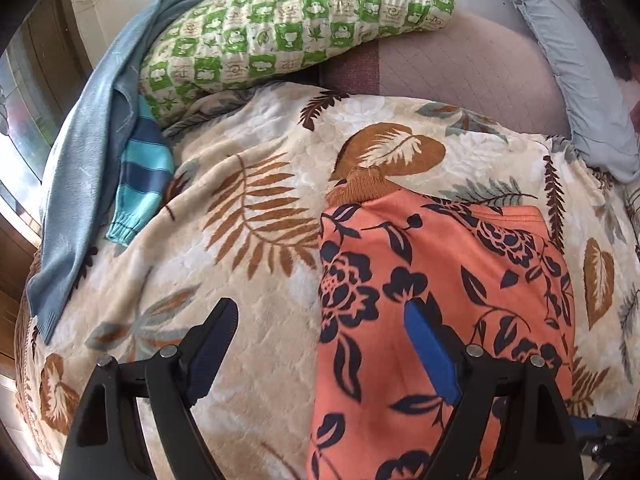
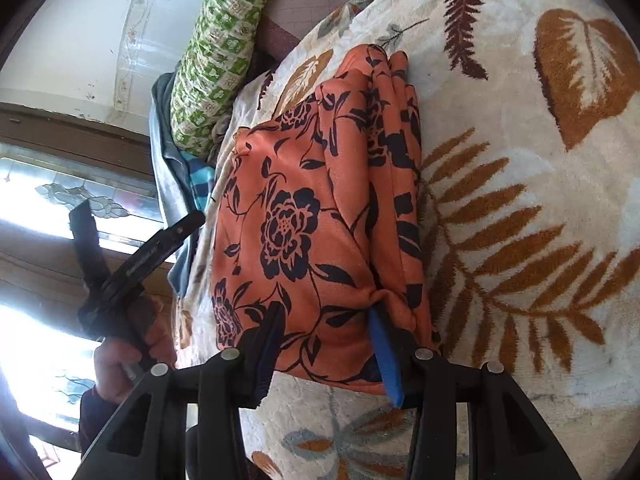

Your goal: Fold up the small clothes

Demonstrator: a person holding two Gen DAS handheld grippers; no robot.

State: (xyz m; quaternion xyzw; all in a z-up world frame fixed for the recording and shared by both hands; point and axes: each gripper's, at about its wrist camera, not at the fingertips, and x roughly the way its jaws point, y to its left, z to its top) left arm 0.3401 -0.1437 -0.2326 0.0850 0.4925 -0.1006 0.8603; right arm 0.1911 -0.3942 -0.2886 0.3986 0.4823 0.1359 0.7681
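orange floral garment (image 2: 304, 216) bunched in tilted right gripper (image 2: 328, 344); left gripper (image 1: 320, 344) released, angled down.

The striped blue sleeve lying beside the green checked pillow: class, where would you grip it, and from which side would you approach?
Grip the striped sleeve at its ribbed cuff, coming from the open blanket side. The cuff is the free end, gathered narrow enough for the fingers; its upper part is tucked under the grey-blue garment and pillow.
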